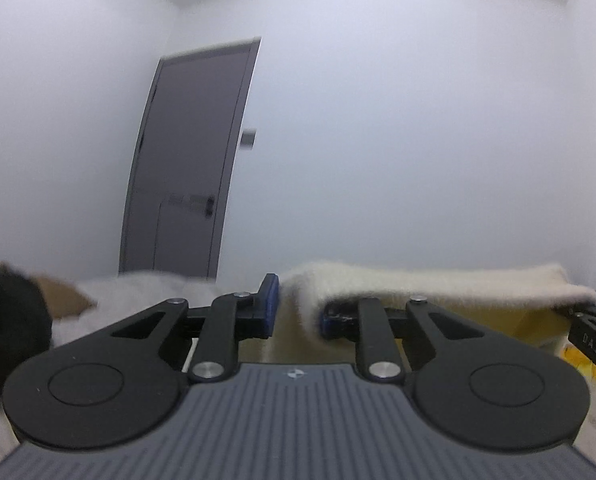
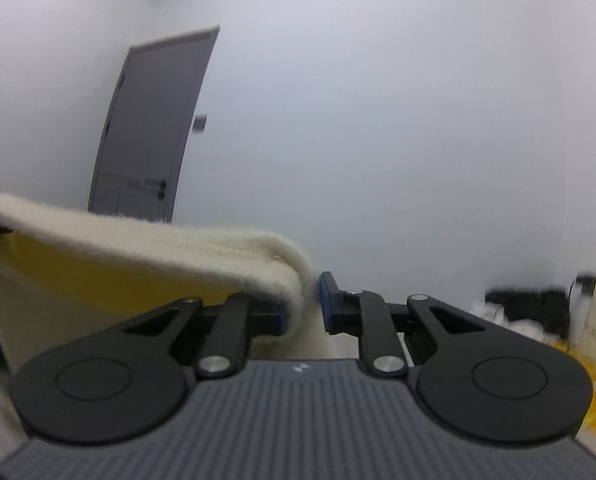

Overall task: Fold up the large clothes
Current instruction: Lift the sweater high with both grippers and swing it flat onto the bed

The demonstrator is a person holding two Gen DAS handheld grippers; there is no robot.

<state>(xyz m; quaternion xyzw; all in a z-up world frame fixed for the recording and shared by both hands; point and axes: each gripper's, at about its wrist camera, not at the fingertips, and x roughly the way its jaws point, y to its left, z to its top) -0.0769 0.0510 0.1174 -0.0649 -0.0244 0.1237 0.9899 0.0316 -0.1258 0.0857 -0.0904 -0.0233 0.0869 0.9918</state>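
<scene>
In the left wrist view, the left gripper (image 1: 298, 312) is seen clamped on one end of a cream fleecy garment (image 1: 438, 284), which is stretched off to its right toward the right gripper (image 1: 590, 332). The cloth is judged soft, thick and light; its hemmed edge is best held.

In the right wrist view, the right gripper (image 2: 304, 308) is clamped on the other end of the garment (image 2: 145, 236), stretched leftward. The hanging part below is hidden, and the background is blurred.
</scene>
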